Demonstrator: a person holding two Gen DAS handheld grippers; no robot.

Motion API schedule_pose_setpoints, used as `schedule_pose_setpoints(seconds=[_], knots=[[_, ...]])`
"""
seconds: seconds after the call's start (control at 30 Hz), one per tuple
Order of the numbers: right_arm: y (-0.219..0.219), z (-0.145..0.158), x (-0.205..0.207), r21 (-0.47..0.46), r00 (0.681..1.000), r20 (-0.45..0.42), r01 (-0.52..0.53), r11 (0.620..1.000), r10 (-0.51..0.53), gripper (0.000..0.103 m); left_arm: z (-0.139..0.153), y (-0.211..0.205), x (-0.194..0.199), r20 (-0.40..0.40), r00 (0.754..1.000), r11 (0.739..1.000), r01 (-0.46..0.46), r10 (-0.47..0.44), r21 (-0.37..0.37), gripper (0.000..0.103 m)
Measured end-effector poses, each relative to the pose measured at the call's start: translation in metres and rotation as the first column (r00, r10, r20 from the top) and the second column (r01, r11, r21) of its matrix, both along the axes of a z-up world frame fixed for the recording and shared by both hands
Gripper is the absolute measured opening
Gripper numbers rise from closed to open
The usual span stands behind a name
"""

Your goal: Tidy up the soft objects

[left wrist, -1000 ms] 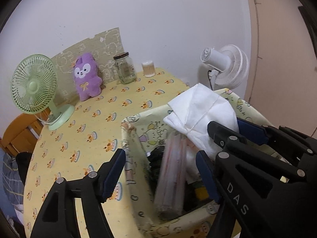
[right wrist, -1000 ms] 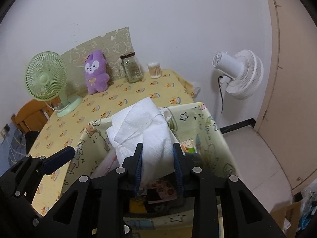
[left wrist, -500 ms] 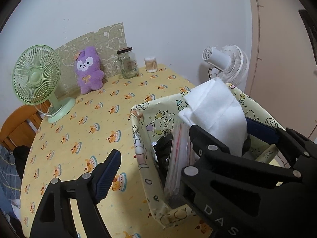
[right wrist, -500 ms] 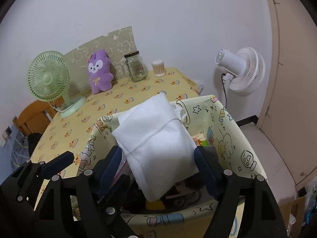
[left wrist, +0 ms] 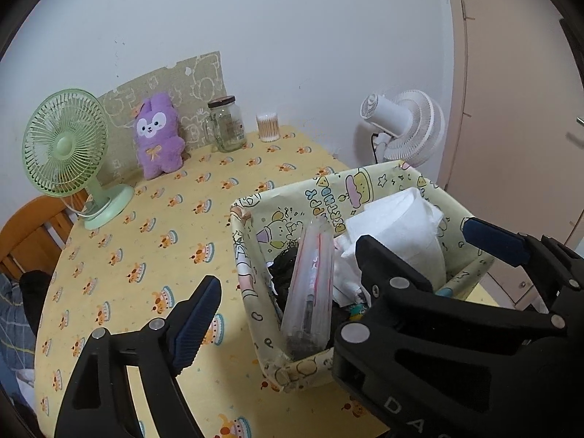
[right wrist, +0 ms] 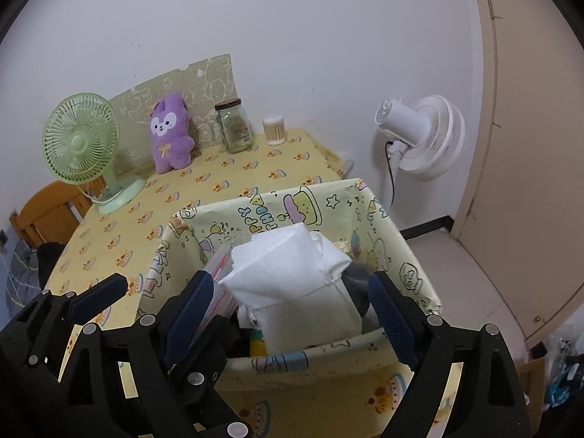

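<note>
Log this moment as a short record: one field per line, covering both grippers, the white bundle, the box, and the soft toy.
right gripper: open, jaws just opened, either side of the white bundle, pads clear of it
left gripper: open, jaws just widened, straddling the box's near-left corner
white bundle: released, resting upright in the box
box: printed fabric, on the table's near edge, already crowded
purple plush toy: at the table's far side, against the wall panel, untouched

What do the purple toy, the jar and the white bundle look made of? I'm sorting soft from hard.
Purple toy: fuzzy plush, matte nap, so soft. Jar: clear glass by its shine and see-through wall, with a dark, probably metal lid, so hard. White bundle: folded, creased, matte sheet, probably non-woven fabric or tissue, so soft.
</note>
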State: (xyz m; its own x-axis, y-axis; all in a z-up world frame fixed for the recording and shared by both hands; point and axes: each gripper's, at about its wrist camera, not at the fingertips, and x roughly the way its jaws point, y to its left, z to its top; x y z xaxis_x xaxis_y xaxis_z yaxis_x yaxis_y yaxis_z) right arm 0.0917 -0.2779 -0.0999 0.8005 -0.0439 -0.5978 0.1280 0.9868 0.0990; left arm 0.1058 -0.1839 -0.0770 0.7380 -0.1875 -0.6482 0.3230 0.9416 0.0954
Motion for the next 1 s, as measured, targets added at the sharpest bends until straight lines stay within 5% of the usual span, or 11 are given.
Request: schedule_pose_setpoints(seconds=[0.87, 1.0], knots=[[0.057, 0.055, -0.048, -0.057, 0.992, 0.12, -0.038, 0.998, 0.045, 0.102, 0.052, 0.066, -0.048, 0.15, 0.984, 0.994, -0.086, 0.096, -0.074, 0.095], [0.069, 0.066, -0.053, -0.082, 0.987, 0.148, -0.047, 0.996, 0.059, 0.102, 0.061, 0.084, -0.054, 0.188, 0.972, 0.988, -0.123, 0.139, -0.093, 0.103]])
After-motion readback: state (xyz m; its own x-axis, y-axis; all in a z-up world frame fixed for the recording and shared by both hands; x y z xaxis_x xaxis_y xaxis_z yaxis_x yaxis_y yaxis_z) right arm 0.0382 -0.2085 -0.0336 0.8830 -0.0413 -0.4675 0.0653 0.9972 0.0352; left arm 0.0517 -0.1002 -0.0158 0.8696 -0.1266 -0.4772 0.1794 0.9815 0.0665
